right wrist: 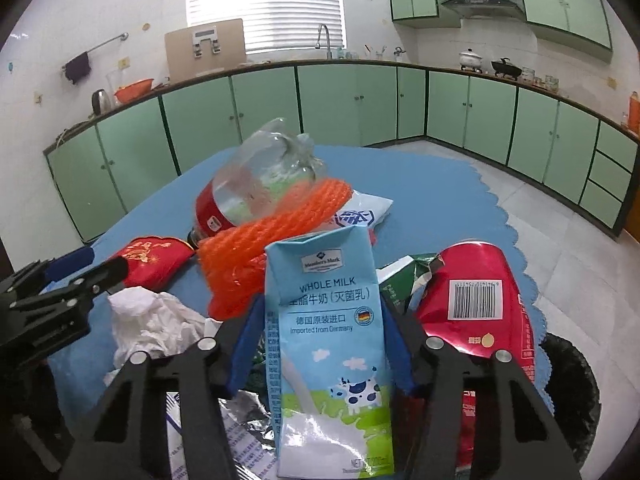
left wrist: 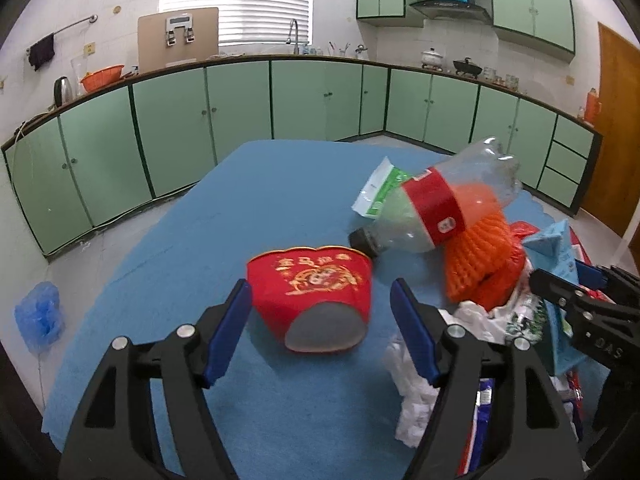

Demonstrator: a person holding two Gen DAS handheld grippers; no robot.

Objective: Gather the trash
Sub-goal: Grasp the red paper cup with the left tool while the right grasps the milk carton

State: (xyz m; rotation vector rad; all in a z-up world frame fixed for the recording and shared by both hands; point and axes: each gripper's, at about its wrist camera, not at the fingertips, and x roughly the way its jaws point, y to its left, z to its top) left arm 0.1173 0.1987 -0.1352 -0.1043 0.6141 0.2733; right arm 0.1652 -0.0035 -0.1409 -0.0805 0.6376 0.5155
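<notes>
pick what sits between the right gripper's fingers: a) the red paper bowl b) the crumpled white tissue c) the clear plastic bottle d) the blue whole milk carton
d: in the right wrist view the milk carton stands upright between the blue pads of the right gripper, which press its sides; the bottle lies farther back on the orange net.

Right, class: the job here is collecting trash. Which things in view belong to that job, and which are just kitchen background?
Job:
milk carton between the right gripper pads
red paper bowl ahead of the open left gripper
plastic bottle
orange foam net
crumpled tissue
red packet

Background:
kettle
orange basin
white pot
</notes>
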